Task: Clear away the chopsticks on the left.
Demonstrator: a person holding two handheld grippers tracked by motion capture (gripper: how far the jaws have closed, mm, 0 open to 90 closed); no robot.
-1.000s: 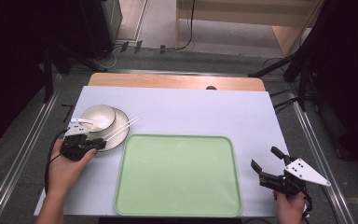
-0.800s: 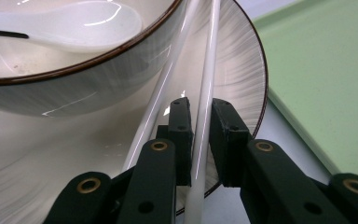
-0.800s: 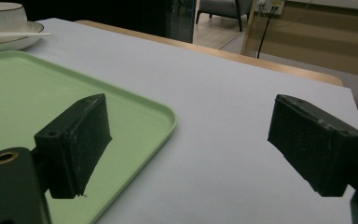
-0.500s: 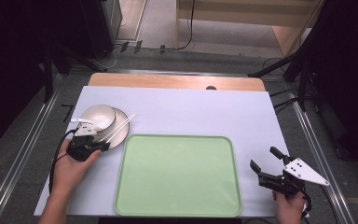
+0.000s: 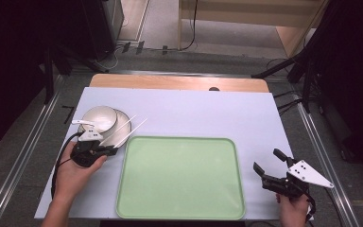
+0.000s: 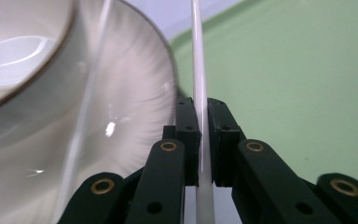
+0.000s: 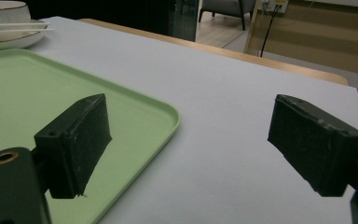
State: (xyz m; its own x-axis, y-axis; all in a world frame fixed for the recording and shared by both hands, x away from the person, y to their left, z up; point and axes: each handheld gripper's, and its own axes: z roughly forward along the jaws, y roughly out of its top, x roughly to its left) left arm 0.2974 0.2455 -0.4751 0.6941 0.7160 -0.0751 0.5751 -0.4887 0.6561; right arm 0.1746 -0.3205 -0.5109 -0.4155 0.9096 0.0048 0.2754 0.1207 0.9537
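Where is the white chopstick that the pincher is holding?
The chopstick is pinched in the left gripper, at the left of the high view. It reaches over the plate with the bowl, just beside the green tray.

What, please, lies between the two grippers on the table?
The empty green tray lies between the left gripper and the right gripper, as the high view shows.

One green tray (image 5: 179,179) near the tabletop's front edge, one white bowl (image 5: 97,118) on one white plate (image 5: 120,124) by the left edge, two white chopsticks (image 5: 123,131), two grippers, left (image 5: 108,150) and right (image 5: 268,165)
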